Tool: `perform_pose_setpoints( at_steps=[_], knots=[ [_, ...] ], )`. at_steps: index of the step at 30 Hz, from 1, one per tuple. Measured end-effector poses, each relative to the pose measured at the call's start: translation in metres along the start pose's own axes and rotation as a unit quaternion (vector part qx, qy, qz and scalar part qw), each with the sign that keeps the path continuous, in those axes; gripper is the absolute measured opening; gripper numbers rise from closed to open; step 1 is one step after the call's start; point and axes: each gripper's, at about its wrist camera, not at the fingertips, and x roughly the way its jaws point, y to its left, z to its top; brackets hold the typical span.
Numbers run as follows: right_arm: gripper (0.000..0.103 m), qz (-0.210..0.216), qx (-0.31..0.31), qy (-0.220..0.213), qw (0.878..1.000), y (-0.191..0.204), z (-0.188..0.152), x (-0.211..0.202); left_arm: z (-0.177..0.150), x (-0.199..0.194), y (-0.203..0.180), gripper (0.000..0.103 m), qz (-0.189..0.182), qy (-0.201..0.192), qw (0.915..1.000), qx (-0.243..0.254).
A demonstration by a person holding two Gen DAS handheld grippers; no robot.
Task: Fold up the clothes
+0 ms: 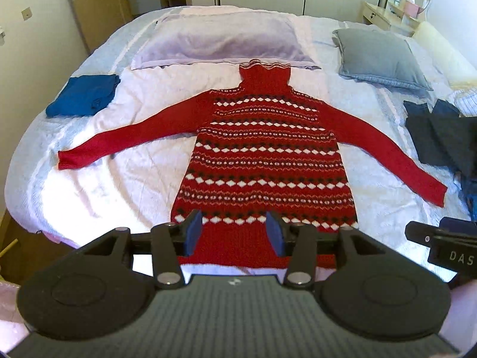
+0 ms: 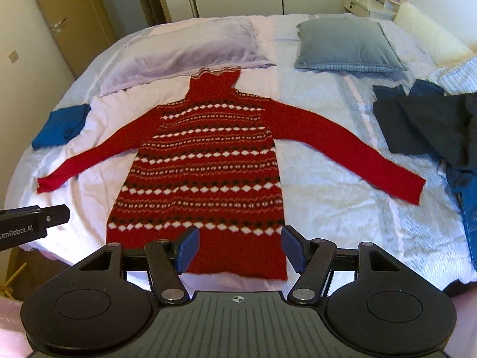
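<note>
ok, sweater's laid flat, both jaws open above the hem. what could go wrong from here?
1. The red sweater has both sleeves spread wide; the right sleeve's cuff lies close to the dark clothes pile, so a fold could drag into it.
2. The bedspread is wrinkled and soft; a low pinch at the hem may grab bedding too.
3. The left gripper and right gripper hover close together and could collide.

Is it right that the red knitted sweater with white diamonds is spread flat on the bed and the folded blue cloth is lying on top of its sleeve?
Not quite. The red knitted sweater is spread flat on the bed, but the folded blue cloth lies apart from the sleeve, with bare sheet between them. The left wrist view shows the gap.
</note>
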Motion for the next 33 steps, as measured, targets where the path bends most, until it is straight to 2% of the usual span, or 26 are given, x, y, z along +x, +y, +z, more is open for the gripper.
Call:
perform_pose_setpoints(
  at_steps=[7,12,22,33],
  knots=[
    [0.064,0.004,-0.005,-0.010,1.000,0.001,-0.017,-0.025,-0.017,-0.023,0.000,0.045,0.008,-0.008,0.9999,0.002],
    [0.064,-0.010,-0.005,-0.006,1.000,0.002,-0.021,-0.034,-0.022,-0.031,0.001,0.045,0.004,-0.011,0.9999,0.007],
    [0.064,-0.009,-0.016,-0.001,1.000,0.012,-0.024,-0.035,-0.029,-0.034,0.010,0.045,0.009,-0.010,0.9999,0.006],
    [0.064,0.006,-0.051,0.027,0.998,0.028,-0.040,-0.029,-0.044,-0.039,0.011,0.045,0.015,0.004,0.9998,0.009]
  ],
)
